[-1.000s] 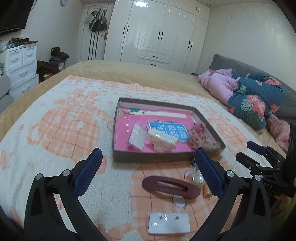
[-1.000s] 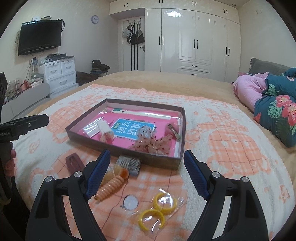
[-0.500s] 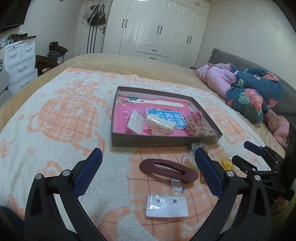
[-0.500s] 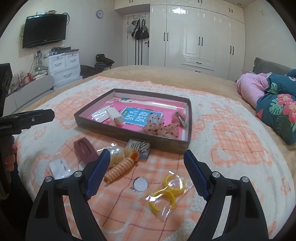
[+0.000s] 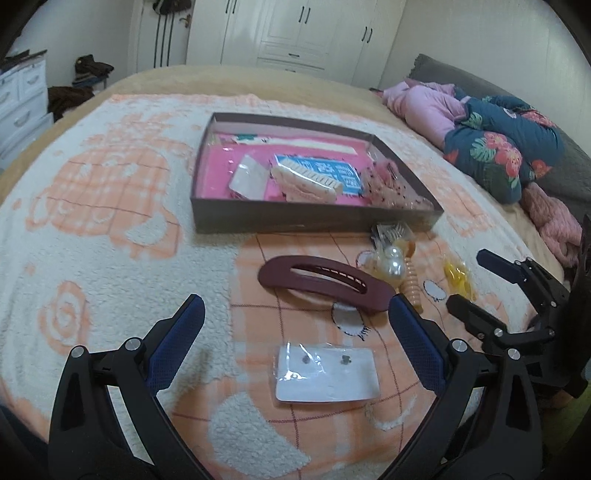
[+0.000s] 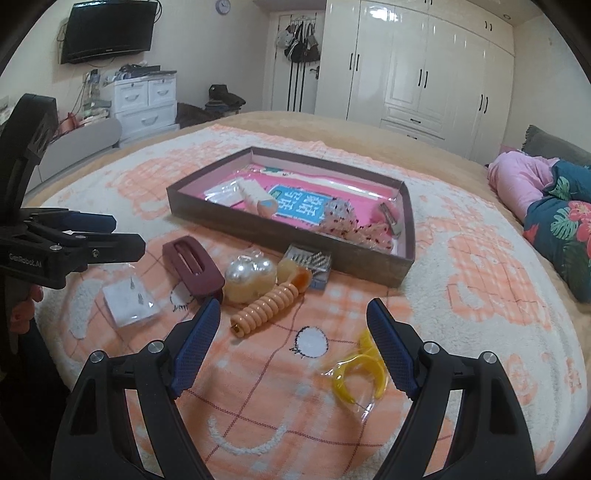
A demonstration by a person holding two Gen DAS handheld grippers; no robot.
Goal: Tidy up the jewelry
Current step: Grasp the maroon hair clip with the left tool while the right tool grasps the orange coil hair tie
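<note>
Both grippers hover open and empty over the bed, short of the tray (image 5: 314,225). The left gripper (image 5: 295,343) frames the earring card (image 5: 327,373), nearest of the loose pieces before the tray. It should probably pinch the card's edge, since it lies flat. The right gripper (image 6: 293,343) is beside the yellow rings (image 6: 356,373).

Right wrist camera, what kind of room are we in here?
Most likely a bedroom: the work surface is a bed under a fleece blanket, with a built-in white wardrobe behind and a wall-mounted TV.
</note>
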